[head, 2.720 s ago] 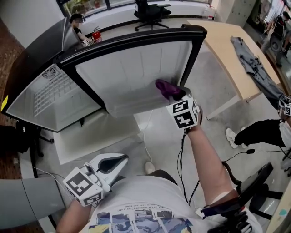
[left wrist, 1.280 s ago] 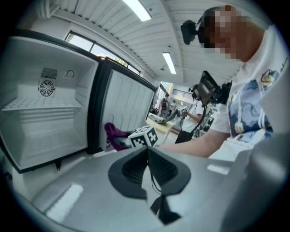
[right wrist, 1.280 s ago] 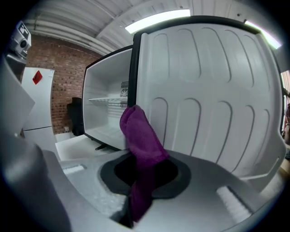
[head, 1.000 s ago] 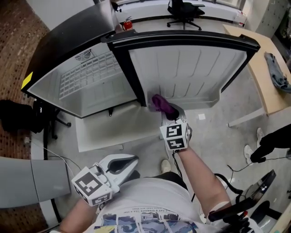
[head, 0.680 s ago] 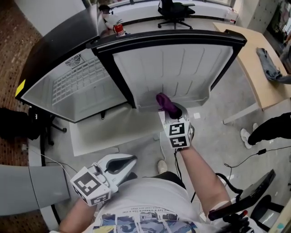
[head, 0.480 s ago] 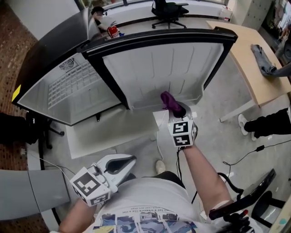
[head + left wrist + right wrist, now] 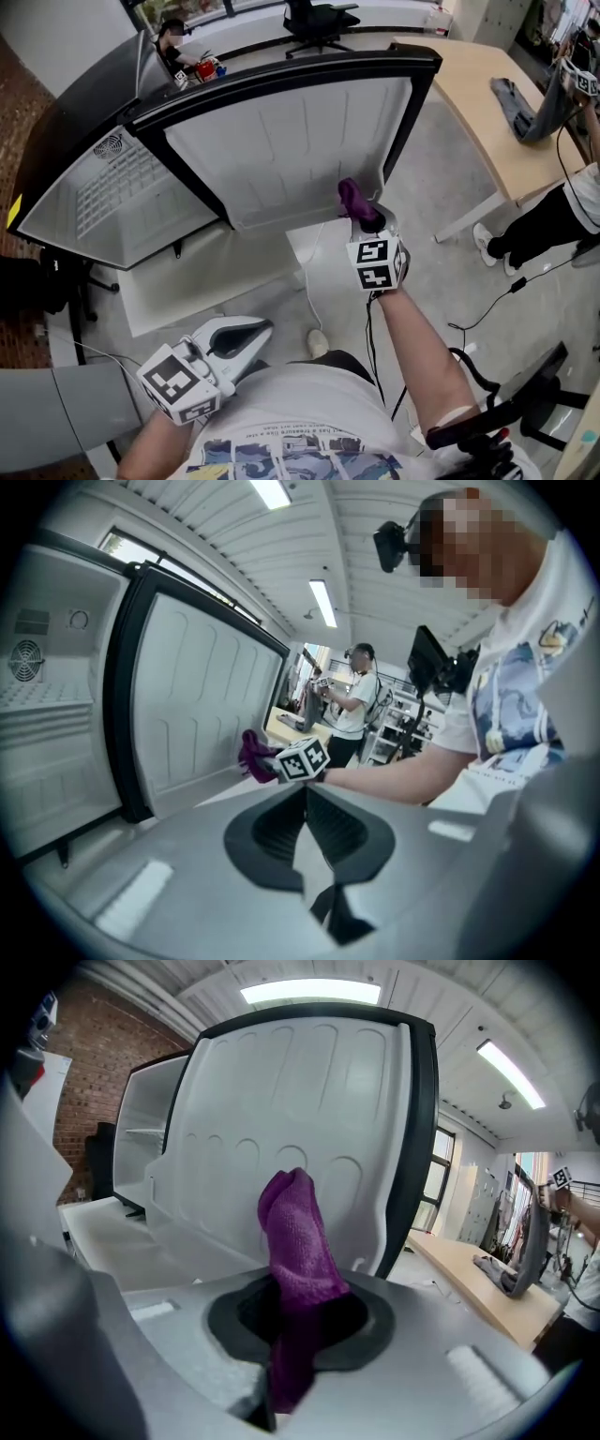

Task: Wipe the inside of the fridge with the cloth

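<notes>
Purple cloth (image 7: 352, 197), pinched by the right gripper (image 7: 362, 214), had been swept toward 3 o'clock along the fridge door (image 7: 281, 150), so wiping seemed under way; the left gripper (image 7: 246, 330) was held closed, empty.

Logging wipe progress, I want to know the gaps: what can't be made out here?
- Cloth against the door: touching or apart is unclear. In the head view the cloth itself hides the contact spot.
- Fridge interior: the head view shows it at a steep angle, and any stains are too small to tell.
- Right gripper: in the right gripper view the cloth covers its grip faces.
</notes>
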`<state>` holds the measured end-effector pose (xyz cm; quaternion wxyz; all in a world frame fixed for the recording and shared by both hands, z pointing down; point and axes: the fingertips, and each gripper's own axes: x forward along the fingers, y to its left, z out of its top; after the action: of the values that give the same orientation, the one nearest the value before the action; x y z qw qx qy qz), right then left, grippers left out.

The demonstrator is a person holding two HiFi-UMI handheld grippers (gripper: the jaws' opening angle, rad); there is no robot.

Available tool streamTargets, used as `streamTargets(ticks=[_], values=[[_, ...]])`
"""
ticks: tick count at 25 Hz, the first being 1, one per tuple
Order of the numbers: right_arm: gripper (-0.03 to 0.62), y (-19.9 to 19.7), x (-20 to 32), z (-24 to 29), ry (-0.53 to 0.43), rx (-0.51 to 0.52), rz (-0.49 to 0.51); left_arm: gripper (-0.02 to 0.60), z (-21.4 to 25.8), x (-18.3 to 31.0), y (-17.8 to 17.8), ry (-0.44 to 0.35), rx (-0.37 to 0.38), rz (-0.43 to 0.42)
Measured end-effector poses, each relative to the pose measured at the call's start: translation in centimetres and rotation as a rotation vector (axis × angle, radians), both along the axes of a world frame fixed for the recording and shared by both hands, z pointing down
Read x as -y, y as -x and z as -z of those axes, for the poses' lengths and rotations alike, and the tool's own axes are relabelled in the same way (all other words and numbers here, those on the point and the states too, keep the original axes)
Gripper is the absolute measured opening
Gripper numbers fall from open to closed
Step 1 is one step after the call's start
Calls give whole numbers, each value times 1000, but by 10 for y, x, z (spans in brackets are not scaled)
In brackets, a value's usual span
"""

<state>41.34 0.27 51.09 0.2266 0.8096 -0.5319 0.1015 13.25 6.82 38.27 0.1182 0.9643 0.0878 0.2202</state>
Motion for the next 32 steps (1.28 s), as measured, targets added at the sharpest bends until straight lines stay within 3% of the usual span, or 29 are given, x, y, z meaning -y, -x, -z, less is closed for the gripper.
streamTargets(ticks=[9, 19, 24, 32], values=[[54, -9, -13, 15, 26, -113, 3, 6, 1, -7, -5, -10, 11, -2], [54, -7, -37, 76, -130, -102, 9, 6, -1, -13, -18, 1, -1, -30], [54, 35, -28, 82, -147, -91, 140, 6, -1, -11, -21, 16, -7, -27], [54, 140, 19, 51, -81, -214, 428, 6, 2, -1, -11, 16, -18, 8]])
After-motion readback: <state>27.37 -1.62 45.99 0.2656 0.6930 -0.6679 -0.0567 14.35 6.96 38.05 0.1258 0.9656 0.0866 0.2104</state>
